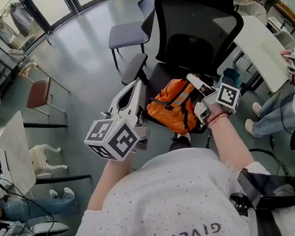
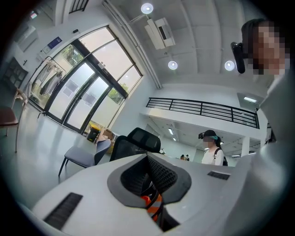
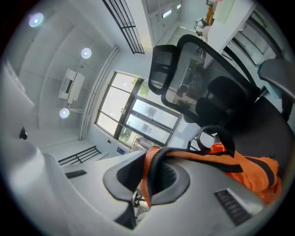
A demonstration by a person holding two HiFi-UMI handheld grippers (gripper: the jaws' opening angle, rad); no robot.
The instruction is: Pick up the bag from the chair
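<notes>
Bag [image 1: 177, 105] gripped by both tongs at the chair [image 1: 201, 29].
Head view: the bag is held between the left tongs [image 1: 144, 97] and right tongs [image 1: 200, 96]. Left gripper view: a strap [image 2: 154, 203] is pinched in narrow tongs. Right gripper view: a strap [image 3: 148, 177] is clamped, the bag beyond the tips.

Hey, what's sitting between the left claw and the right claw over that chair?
The orange bag spans the stretch between the left claw and the right claw, each shut on a strap, over the black chair. The head view shows it.
</notes>
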